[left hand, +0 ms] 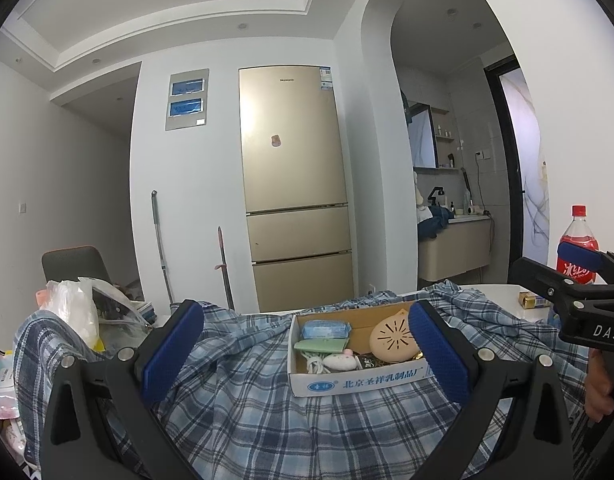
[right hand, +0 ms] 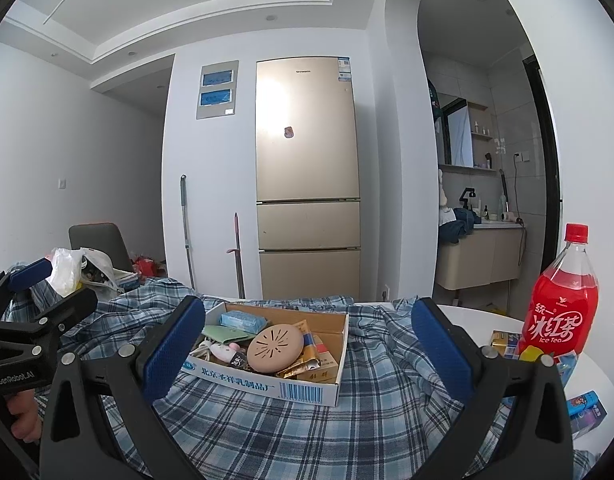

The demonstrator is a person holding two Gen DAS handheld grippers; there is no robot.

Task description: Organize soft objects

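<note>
Plaid cloth (left hand: 267, 412) covers most of the counter (right hand: 467, 316), spread under a cardboard box (right hand: 307, 390) of odds and ends; small items behind the round beige disc (right hand: 274, 347) hard to identify. Left gripper (left hand: 307, 344) and right gripper (right hand: 309, 344) both with fingers wide, holding nothing, box between them. Ice tea bottle (right hand: 563, 304) fully seen only in right view; left view crops it behind the other gripper.

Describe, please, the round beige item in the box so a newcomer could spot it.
On the blue plaid cloth sits an open white cardboard box. The round beige plastic disc lies near its middle, leaning on gold packets. It alone there is circular, with slots radiating from its centre.
</note>
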